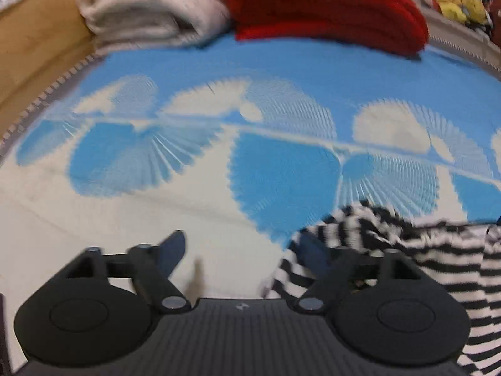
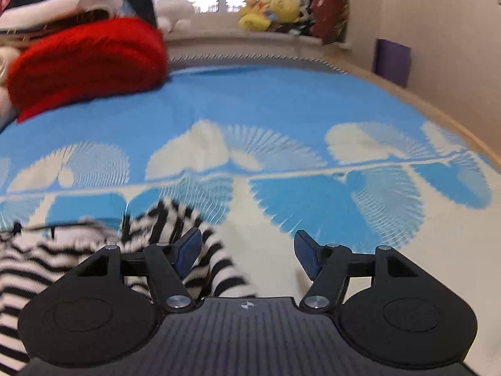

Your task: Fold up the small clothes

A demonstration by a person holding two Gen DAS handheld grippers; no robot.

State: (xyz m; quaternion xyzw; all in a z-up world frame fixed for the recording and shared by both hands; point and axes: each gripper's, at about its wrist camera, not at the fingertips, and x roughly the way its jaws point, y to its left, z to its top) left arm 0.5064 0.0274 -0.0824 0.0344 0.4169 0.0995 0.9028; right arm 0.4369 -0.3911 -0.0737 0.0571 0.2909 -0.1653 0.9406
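Note:
A black-and-white striped garment (image 1: pixel 422 250) lies crumpled on the blue-and-white bedspread (image 1: pixel 250 62), at the lower right of the left wrist view and the lower left of the right wrist view (image 2: pixel 78 257). My left gripper (image 1: pixel 242 252) is open; its right finger lies against the garment's edge and its left finger is over bare bedspread. My right gripper (image 2: pixel 247 255) is open; its left finger is over the garment's right edge and its right finger is over the bedspread (image 2: pixel 281 100). Neither holds anything.
A folded red knit (image 1: pixel 325 9) and a folded cream cloth (image 1: pixel 150 6) lie at the far side of the bed; the red knit also shows in the right wrist view (image 2: pixel 87 62). Yellow plush toys (image 2: pixel 269 12) sit on the windowsill. A wooden bed edge (image 2: pixel 438 112) runs along the right.

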